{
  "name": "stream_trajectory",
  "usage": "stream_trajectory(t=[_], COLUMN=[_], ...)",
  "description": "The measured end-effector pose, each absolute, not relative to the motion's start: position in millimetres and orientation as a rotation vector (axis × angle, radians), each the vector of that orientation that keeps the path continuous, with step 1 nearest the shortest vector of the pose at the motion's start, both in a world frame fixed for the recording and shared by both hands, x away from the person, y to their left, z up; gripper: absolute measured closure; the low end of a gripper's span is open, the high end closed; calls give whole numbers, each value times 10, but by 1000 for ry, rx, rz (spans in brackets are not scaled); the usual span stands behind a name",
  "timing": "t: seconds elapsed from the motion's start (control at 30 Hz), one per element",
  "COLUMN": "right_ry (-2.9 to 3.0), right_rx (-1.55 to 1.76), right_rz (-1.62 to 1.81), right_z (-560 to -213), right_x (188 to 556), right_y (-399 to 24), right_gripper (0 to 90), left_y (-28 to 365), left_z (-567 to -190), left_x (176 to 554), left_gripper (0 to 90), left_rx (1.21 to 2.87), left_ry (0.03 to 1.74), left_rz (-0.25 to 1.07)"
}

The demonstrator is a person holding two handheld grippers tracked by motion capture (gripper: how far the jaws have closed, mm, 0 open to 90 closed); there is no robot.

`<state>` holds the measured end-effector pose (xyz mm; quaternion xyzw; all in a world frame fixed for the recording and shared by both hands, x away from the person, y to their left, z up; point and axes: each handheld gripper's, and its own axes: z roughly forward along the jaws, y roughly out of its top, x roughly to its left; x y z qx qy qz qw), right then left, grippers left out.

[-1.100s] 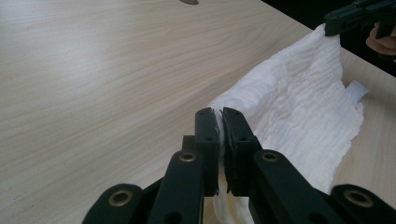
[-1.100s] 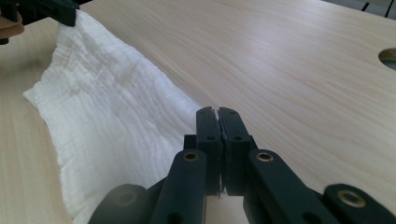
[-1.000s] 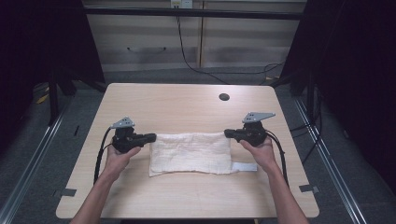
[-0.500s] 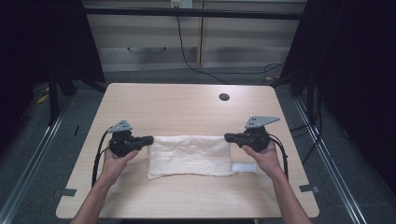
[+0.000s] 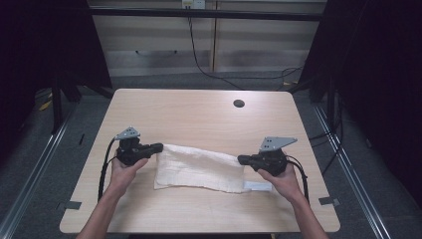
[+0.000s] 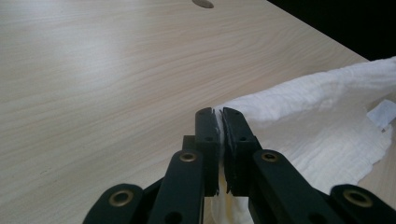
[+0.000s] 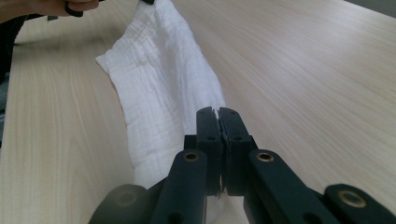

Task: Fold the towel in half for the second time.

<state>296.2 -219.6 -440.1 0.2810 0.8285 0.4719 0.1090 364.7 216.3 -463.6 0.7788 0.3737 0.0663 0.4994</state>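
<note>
Cloth [image 5: 199, 169], white, of a crinkled gauze weave with fine ribbed lines, lies stretched between my two claws on the table [image 5: 199, 114]. It is a long folded rectangle, its far edge pulled taut and slightly raised, its near edge slack and wavy on the wood. A small flat white tag [image 5: 259, 186] projects from the cloth's near corner at my right end.

My left gripper [image 5: 158, 147] is clamped on the cloth's far left corner; in the left gripper view the black jaws stand closed with a thin white layer pinched between the pads [image 6: 233, 135]. My right gripper [image 5: 242, 159] is clamped on the cloth's far right corner; in the right gripper view the fabric runs away from the closed jaws as a narrowing band toward my other hand [image 7: 56, 5]. Both jaws are matt black plastic, straight-sided, with brass-coloured rivets. A grey three-cornered plate sits on each gripper and a black cable trails from each, back past my wrists.

Beyond the cloth the table is pale wood laminate with a fine straight grain and rounded corners; a dark round hole [image 5: 239, 103] sits well beyond the cloth, toward the far edge. Around the table the floor is grey, with metal rails either side, pale panelling behind, and a black cable hanging down it.
</note>
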Motion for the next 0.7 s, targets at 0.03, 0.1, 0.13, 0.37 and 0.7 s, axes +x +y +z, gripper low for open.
stream_trajectory(t=[0.03,0.1,0.13,0.37,0.7], right_ry=[2440,2450,2456,2517,2602], right_rx=[821,816,813,799,824], right_rz=[1384,1396,1393,1373,1323], right_z=[-4416,-4440,-4454,-4556,-4776], right_x=[2949,2920,2903,2771,2705], right_y=[-2195,-2190,-2184,-2120,-2053], right_gripper=[883,882,882,882,882], left_y=[2162,2160,2156,2147,2140], left_z=[-4641,-4652,-4656,-4666,-4665], left_x=[3650,3655,3654,3650,3645], left_gripper=[859,859,859,859,858], left_rx=[1882,1881,1878,1886,1886], left_ry=[907,916,922,921,908], left_rz=[161,161,160,160,160])
